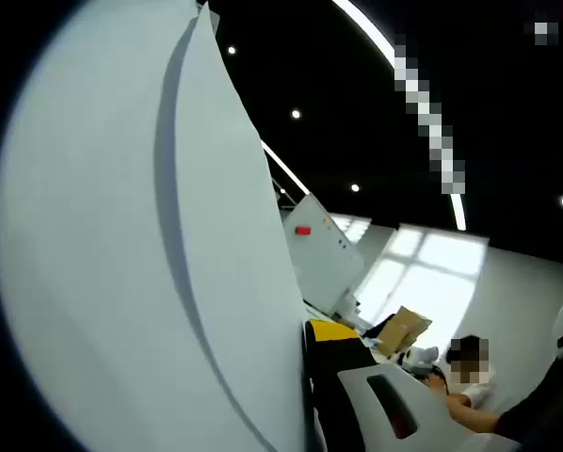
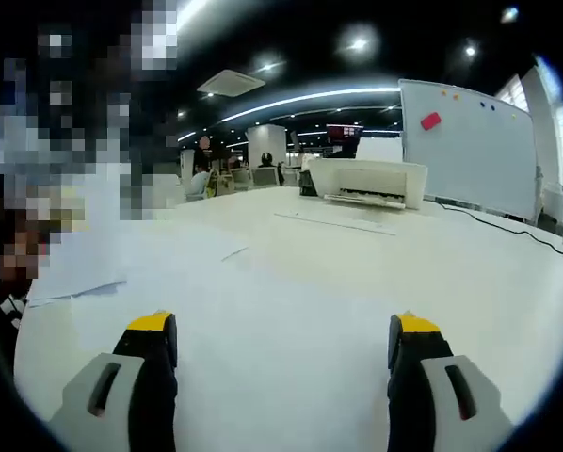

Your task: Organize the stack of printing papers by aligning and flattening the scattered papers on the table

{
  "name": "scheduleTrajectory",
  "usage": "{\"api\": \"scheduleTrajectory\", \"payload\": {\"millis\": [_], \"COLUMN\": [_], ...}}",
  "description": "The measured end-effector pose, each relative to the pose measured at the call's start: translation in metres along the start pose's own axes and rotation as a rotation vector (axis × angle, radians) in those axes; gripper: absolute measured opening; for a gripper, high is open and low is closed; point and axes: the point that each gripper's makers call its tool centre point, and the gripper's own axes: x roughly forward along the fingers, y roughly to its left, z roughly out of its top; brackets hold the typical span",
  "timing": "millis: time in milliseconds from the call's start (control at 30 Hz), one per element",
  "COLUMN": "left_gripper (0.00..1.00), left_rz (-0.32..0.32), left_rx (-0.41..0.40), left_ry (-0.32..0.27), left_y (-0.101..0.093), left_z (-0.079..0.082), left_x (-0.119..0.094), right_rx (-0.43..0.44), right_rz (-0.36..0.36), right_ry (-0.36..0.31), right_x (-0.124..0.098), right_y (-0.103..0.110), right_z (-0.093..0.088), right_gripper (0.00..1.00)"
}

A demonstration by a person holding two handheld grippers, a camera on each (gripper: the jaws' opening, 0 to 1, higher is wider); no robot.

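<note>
**Sheets lifted on the left, wide worktop ahead on the right**

In the right gripper view the right tongs [image 2: 281, 363] stand released, jaws wide apart and grasping nothing, over a broad pale worktop [image 2: 357, 282]. The stretch between and ahead of the jaws is bare up to a white printer [image 2: 366, 181] near the far edge. A whiteboard [image 2: 470, 141] stands to the right behind it, and a dark cable [image 2: 507, 226] trails across that side. Loose papers [image 2: 84, 268] lie flat at the left, their near edges uneven and overlapping; another thin sheet [image 2: 333, 223] lies in front of the printer.

In the left gripper view a stack of white papers [image 1: 121, 264] is raised close before the camera, its edge running from top to bottom with one sheet slightly proud. One jaw of the left tongs [image 1: 380, 405] shows beside that edge; they seem to be clenched on the sheets, though the grip itself is hidden.
</note>
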Motion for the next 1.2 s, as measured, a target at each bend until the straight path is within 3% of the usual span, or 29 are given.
{"api": "scheduleTrajectory", "payload": {"millis": [767, 1200], "left_gripper": [0.07, 0.07], "left_rz": [0.002, 0.004], "left_rx": [0.004, 0.01], "left_ry": [0.003, 0.001], "left_y": [-0.001, -0.001], "left_z": [-0.001, -0.001], "left_x": [0.0, 0.0], "right_rx": [-0.012, -0.015], "right_rz": [-0.055, -0.044], "right_ry": [0.002, 0.006], "right_x": [0.022, 0.019], "right_y": [-0.028, -0.025], "right_z": [0.007, 0.004], "right_gripper": [0.86, 0.81]}}
